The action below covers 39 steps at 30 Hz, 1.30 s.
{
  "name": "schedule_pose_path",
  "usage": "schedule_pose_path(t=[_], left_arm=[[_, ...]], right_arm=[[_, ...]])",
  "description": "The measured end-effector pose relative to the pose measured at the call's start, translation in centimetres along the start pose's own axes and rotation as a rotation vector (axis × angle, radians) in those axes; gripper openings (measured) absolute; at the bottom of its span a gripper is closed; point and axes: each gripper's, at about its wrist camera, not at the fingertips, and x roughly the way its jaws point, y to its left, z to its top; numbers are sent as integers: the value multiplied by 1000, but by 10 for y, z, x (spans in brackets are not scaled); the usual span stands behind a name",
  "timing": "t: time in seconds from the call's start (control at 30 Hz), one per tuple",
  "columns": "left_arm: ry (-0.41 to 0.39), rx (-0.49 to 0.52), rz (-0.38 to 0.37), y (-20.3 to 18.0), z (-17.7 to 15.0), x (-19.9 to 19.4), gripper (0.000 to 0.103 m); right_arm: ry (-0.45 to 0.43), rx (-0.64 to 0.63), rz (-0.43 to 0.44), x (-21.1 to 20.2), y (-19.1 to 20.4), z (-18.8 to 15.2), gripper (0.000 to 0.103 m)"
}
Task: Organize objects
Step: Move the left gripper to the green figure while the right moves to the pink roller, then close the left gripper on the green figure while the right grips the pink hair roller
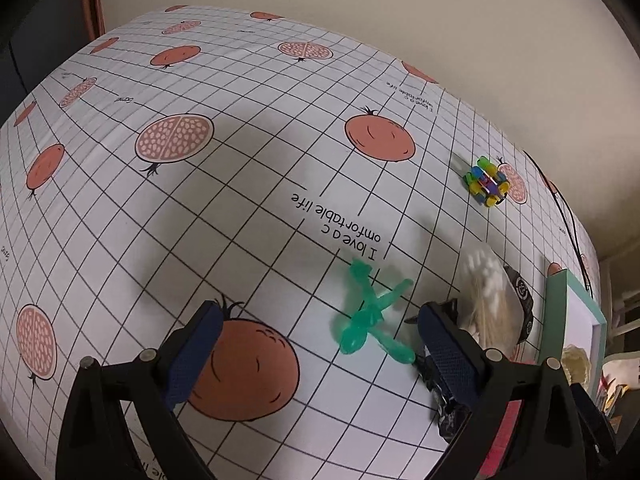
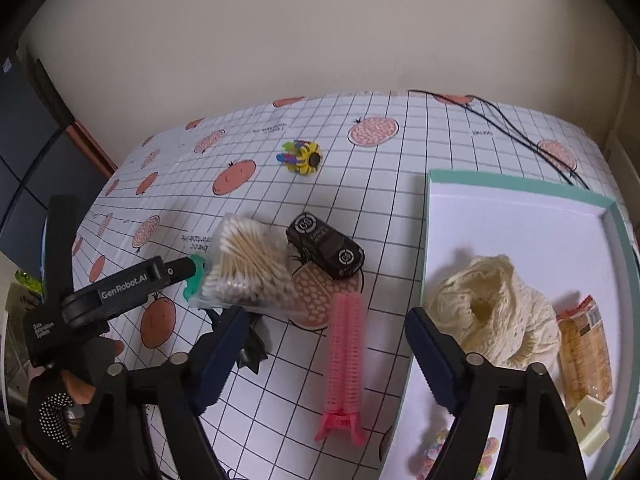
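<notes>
Both grippers hang over a table covered by a grid-patterned tablecloth [image 1: 248, 184] printed with pomegranates. Seen from the left wrist, the left gripper [image 1: 320, 344] has its blue-padded fingers spread wide with nothing between them; a translucent green plastic toy [image 1: 370, 316] lies on the cloth just ahead of them, nearer the right-hand finger. Farther off sits a small cluster of multicoloured plastic pieces [image 1: 486, 181].

From the right wrist, the right gripper [image 2: 324, 348] is likewise spread and empty. A pink hair roller clip [image 2: 343, 364] lies lengthwise on the cloth between its fingers. Beyond it rests a clear bag of cotton swabs [image 2: 248, 266], and just beside that a small black toy car [image 2: 325, 246]. The left gripper reaches in from the left, its tip next to the bag.

To the right stands a shallow box with a mint-green rim [image 2: 516, 188]. Inside lie a cream knitted item [image 2: 496, 312], an orange snack packet [image 2: 584, 348] and a small cream plastic piece [image 2: 590, 420].
</notes>
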Motion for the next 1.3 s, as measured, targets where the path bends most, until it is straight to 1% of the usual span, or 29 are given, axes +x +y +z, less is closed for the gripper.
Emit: schedule_pose_path(t=[0.13,0.2,0.27,0.3,0.33,0.37,0.43,0.5,0.57,0.63,0.7,0.77,0.8,0.87,1.03,1.13,1.2,1.27,1.3], left_arm=[[2,23,15,-1,0,7,91],[2,26,17,3,1,9,90],[-6,46,27,3,2,9,85],[-9,57,31,2,2,9,84],[-11,67,33,2,3,9,80],[-11,76,38,2,4,9,80],[-14,89,41,2,4,9,78],[-20,99,39,1,5,9,74],[-22,108,37,-2,4,9,67],[-24,117,41,-4,3,8,63],[-29,122,34,-5,3,8,60],[-31,126,24,-8,2,8,52],[-30,127,17,-9,2,8,51],[-29,130,14,-11,1,8,46],[-38,165,8,-18,-2,9,36],[-41,172,6,-19,-3,9,32],[-42,178,-5,-20,-4,9,27],[-41,183,-14,-21,-4,9,21],[-40,182,-16,-22,-5,9,21]], right_arm=[[27,-17,-16,7,2,-2,74],[42,-12,-19,10,2,-3,69],[58,-9,-22,15,2,-4,68],[63,-11,-26,16,3,-5,65],[69,-14,-31,18,3,-5,62],[77,-15,-32,20,3,-6,58],[85,-13,-32,22,3,-6,57],[97,-14,-36,25,2,-8,54],[107,-20,-41,28,2,-9,52],[116,-23,-46,30,2,-11,52],[124,-25,-46,32,2,-11,49],[131,-27,-50,35,2,-12,49],[135,-28,-52,37,1,-13,49],[141,-31,-54,39,2,-14,45],[147,-46,-62,42,6,-16,45],[147,-45,-61,42,6,-16,45],[146,-47,-60,42,7,-16,44],[146,-50,-64,42,7,-16,40],[146,-49,-66,41,6,-16,38]])
